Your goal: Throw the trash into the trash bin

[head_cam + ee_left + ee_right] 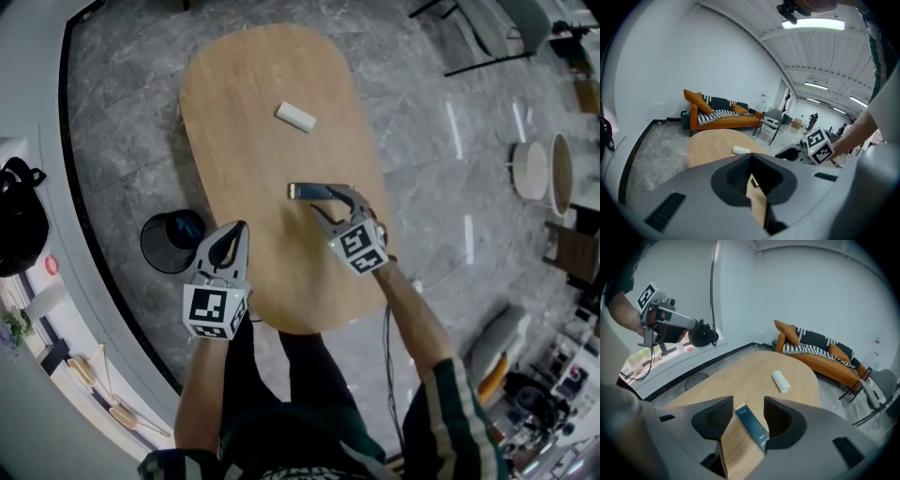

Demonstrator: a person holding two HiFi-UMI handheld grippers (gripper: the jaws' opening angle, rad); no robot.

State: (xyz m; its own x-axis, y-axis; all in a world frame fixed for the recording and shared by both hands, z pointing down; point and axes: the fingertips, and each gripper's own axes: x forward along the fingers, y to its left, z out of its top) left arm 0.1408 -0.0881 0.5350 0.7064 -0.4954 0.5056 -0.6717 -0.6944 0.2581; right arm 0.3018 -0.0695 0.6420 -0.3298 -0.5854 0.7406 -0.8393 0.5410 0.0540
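A dark blue flat box (306, 190) lies on the oval wooden table (253, 112), near its right edge. My right gripper (319, 200) is open around it: in the right gripper view the box (753, 426) lies between the spread jaws, with neither pad pressing on it. A white roll (295, 115) lies farther up the table, also seen as the white roll (781, 381) ahead of the right jaws. My left gripper (240, 228) hovers over the table's near left edge, shut with nothing in it. The black mesh trash bin (172, 241) stands on the floor just left of the table.
An orange sofa (723, 118) with striped cushions stands beyond the table's far end, with a grey chair (771, 123) beside it. A black bag (19, 223) sits on the white ledge at left. Round stools (542, 171) stand at the right, on the grey marble floor.
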